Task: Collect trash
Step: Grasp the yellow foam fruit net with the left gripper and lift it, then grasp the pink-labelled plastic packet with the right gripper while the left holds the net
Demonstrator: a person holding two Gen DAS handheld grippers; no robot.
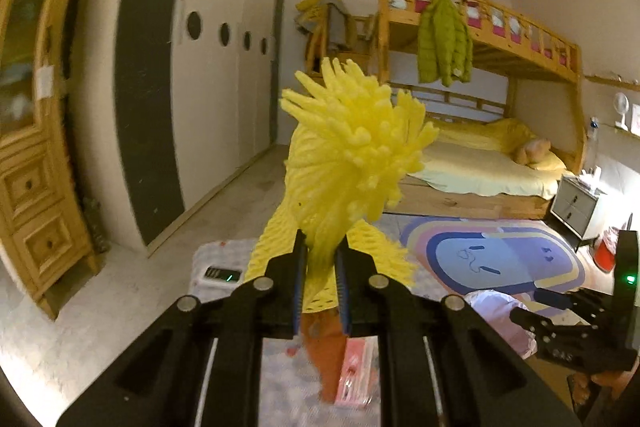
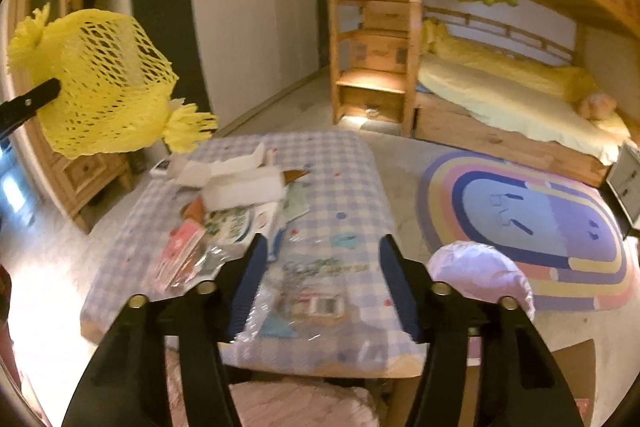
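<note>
Left fingers point(image 1: 322, 259) — clamped on foam net point(image 1: 352, 147)

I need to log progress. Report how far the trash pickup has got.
Done: nothing visibly binned; no bin I can identify. In hand: the left claw is shut on a yellow foam net, lifted off the table. Left: white paper, pink packet and clear wrappers there. The right claw hovers open above them.
</note>
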